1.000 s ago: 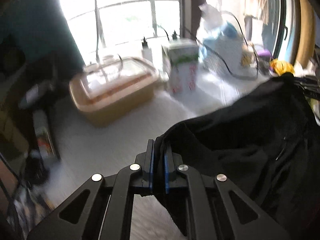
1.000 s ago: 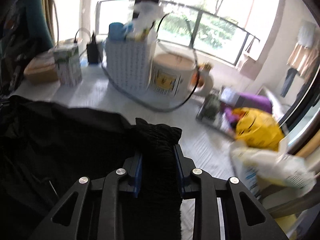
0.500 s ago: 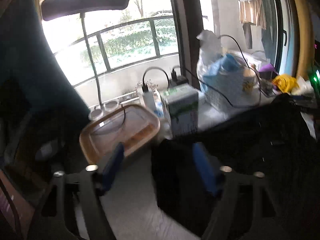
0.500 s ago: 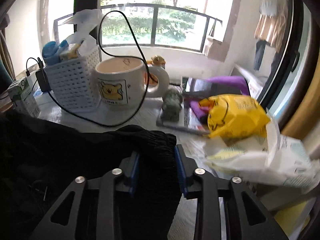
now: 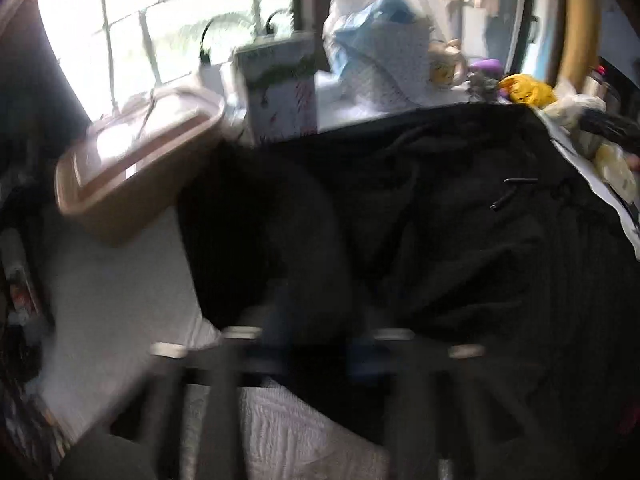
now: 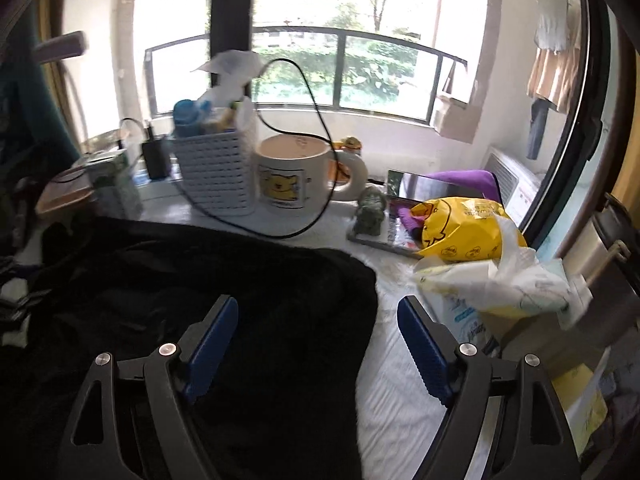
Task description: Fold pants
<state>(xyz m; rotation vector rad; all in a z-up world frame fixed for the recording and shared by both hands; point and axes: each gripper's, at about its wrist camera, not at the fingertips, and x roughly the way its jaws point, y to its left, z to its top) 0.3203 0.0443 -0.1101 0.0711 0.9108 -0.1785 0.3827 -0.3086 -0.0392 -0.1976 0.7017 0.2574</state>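
Here, the left gripper [image 5: 316, 344] is smeared by motion blur, low over the black pants [image 5: 440, 240]; its dark fingers seem to stand a little apart with black cloth running up between them, but whether they pinch it or have let go I cannot tell. It points forward and slightly down, toward the tan lidded container [image 5: 136, 176] at the fabric's left edge and the white-and-green carton [image 5: 280, 92] just behind the cloth. The pants lie spread across the white table cover [image 5: 120, 280], bunched in soft ridges, a short black drawstring tip [image 5: 508, 194] showing on top. Over on the right, the right gripper [image 6: 318, 344] is spread wide and grips nothing; its left blue-padded finger [image 6: 212, 340] hovers above the pants' rounded right edge [image 6: 280, 320], while the right finger [image 6: 424, 352] hangs over bare white cover [image 6: 392, 400]. It faces level toward the window, with the white perforated basket [image 6: 218, 176], the bear-printed mug [image 6: 294, 176] and a looping black cable [image 6: 320, 128] beyond the cloth, and a yellow bag [image 6: 460, 224] on the right atop crumpled white wrappers [image 6: 500, 280].
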